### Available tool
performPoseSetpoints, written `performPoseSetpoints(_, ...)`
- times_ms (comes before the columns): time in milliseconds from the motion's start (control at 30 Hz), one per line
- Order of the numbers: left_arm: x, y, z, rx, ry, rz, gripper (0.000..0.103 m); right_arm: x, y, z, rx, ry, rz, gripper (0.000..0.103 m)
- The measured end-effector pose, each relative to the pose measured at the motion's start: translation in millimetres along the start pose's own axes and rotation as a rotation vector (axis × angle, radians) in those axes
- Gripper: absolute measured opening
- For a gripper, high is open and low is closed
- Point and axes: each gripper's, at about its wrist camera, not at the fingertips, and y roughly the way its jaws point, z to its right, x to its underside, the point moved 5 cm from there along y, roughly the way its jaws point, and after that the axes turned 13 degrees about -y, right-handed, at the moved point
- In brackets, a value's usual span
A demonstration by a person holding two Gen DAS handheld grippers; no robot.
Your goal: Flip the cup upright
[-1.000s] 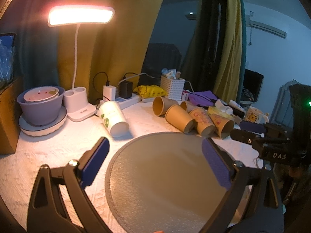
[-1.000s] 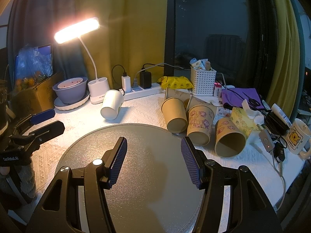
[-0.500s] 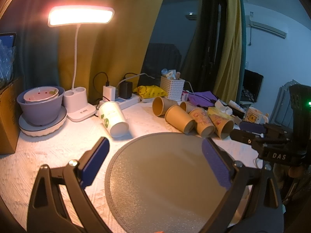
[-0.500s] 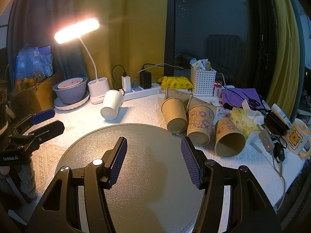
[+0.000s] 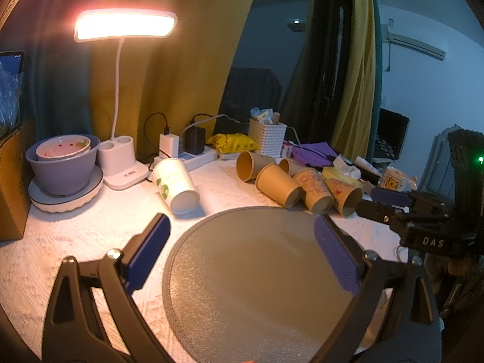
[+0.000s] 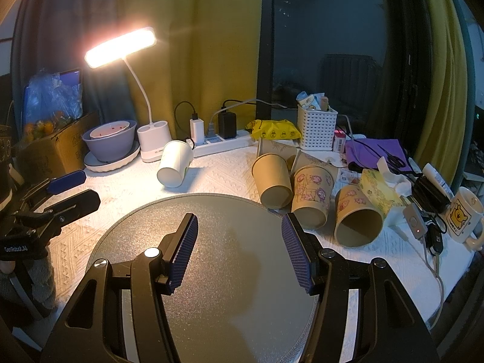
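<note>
A white paper cup [image 5: 175, 184] with green print lies on its side behind the round grey mat [image 5: 260, 278]; it also shows in the right wrist view [image 6: 175, 163]. Several brown paper cups [image 6: 273, 180] lie on their sides at the mat's right rear, also in the left wrist view [image 5: 279, 184]. My left gripper [image 5: 242, 254] is open and empty above the mat. My right gripper [image 6: 239, 251] is open and empty above the mat [image 6: 211, 272]. Each gripper shows at the edge of the other's view, the left one [image 6: 66, 190] and the right one [image 5: 390, 202].
A lit desk lamp [image 6: 152, 139], a purple bowl on a plate [image 6: 110, 142], a power strip [image 6: 224, 143], a white basket [image 6: 316, 127], a tissue pack [image 6: 381, 190] and a bear mug [image 6: 462, 216] ring the mat. A cardboard box [image 6: 51, 151] stands at the left.
</note>
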Motion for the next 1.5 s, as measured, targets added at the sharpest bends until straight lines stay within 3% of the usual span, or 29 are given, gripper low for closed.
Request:
performPoseSetpoints(333, 1, 0, 0, 0.001, 0.000, 0.001, 0.097, -2, 3, 0, -0.006, -0.001, -0.004, 0.061)
performPoseSetpoints(733, 2, 11, -5, -0.035, -0.006, -0.015, 0.097, -5, 41, 16, -0.046, 0.007, -0.032, 0.061)
performPoseSetpoints(1167, -33, 86, -41, -0.195, -0.070, -0.138, 0.097, -32, 105, 45, -0.105, 0.021, -0.041, 0.061)
performPoseSetpoints(1500, -42, 149, -74, -0.241, -0.183, -0.232, 0.096, -52, 149, 56, -0.144, 0.010, -0.088, 0.061)
